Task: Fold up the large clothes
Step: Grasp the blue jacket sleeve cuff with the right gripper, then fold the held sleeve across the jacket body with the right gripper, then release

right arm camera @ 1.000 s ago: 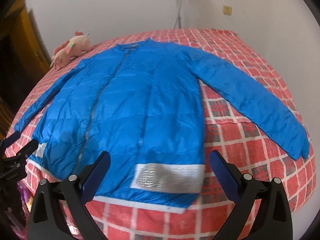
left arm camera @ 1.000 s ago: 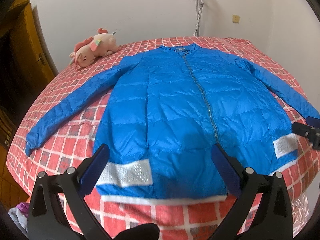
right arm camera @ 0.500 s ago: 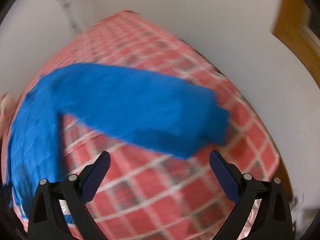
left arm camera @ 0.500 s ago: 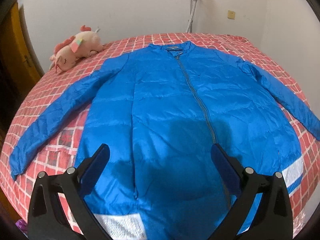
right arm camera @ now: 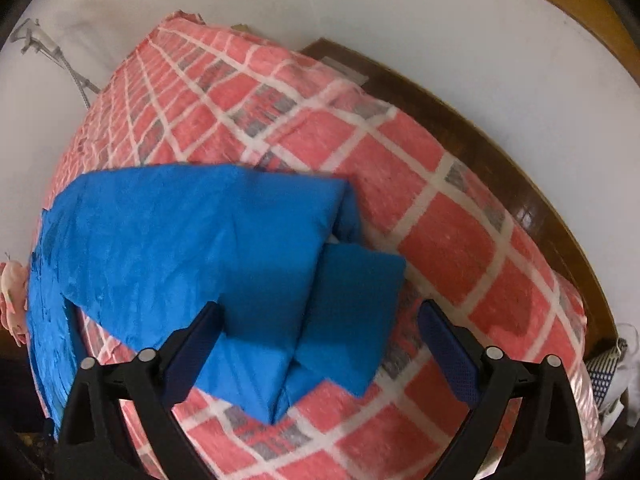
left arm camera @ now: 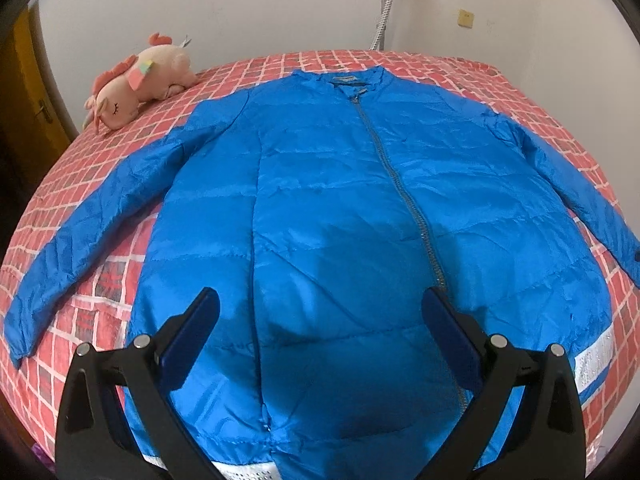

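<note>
Jaws of my left gripper (left arm camera: 320, 334) stand wide, tilted down over the lower front of the shiny blue zip-up puffer jacket (left arm camera: 360, 220) spread on the red checked bedspread (left arm camera: 100, 288), while my right gripper (right arm camera: 320, 340), steeply pitched, has just narrowed slightly yet gapes above the jacket's cuff (right arm camera: 348, 312), pads not touching.

Jacket (left arm camera: 340, 208): we see bright blue all over, with a grey zip down the front and white-silver bands at the hem.
Sleeve cuff (right arm camera: 348, 312): we find it the same plain blue.
Bedspread (left arm camera: 100, 280): we note red squares in a white grid, with grey patches.
Plush toy (left arm camera: 136, 84): we see peach-pink with darker pink trim.
Gripper pads (right arm camera: 192, 356): dark blue on black frames.
Wall (left arm camera: 260, 4): we see white.
Bed frame (right arm camera: 500, 168): dark brown wood.
</note>
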Available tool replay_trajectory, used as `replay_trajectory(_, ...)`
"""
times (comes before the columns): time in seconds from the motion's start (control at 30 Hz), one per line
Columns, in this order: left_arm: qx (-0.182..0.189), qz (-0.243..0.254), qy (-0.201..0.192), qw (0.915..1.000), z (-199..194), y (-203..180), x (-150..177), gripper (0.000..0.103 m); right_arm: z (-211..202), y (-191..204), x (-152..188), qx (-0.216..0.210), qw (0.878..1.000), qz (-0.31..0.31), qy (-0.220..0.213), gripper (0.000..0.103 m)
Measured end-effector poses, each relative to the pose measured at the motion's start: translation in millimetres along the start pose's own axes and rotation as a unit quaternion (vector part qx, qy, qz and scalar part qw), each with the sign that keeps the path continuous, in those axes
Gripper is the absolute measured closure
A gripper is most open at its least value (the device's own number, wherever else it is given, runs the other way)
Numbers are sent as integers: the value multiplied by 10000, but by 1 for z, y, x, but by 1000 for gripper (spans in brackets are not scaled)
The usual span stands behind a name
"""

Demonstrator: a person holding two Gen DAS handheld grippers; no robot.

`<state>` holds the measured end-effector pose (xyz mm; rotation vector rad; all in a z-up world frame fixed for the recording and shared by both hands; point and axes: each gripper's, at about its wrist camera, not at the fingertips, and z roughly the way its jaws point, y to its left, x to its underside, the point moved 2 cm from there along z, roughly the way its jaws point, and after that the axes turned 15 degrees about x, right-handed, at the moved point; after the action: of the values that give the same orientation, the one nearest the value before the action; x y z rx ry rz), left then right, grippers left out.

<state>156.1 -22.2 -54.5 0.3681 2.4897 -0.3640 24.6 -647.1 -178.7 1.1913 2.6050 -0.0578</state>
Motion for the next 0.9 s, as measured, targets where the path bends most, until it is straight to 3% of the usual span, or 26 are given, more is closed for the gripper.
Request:
replay_trajectory(0.03, 26, -37, 21, 10000, 1, 2, -1, 3, -3, 3, 0, -130, 9999, -47, -22, 31)
replay_trajectory(0.07, 41, -69, 41, 10000, 2, 4, -2, 3, -5, 5, 0, -177, 9998, -64, -26, 36)
replay_trajectory(0.13, 79, -118, 53, 9999, 4, 7, -4, 3, -10, 10, -1, -367, 9992, -135, -57, 57)
replay_trajectory(0.23, 168, -191, 57, 9997, 5, 10, -6, 3, -28, 17, -4, -427, 9984, -241, -287, 69)
replay_trajectory(0.33, 248, -285, 95, 9992, 6, 16, -8, 3, -56, 21, -1, -391, 9966, -339, -645, 73)
replay_trajectory(0.53, 160, -217, 75, 9996, 3, 20, -14, 3, -120, 76, -5, -987, 9831, -794, -1321, 74)
replay_trajectory(0.67, -17, -112, 65, 9999, 1, 23, -23, 3, -141, 156, -4, -1085, 9715, -1464, -1513, 74)
replay_trajectory(0.9, -102, -314, 107, 9994, 7, 43, -44, 3, -128, 315, 17, -1259, 9469, -2607, -1399, 75)
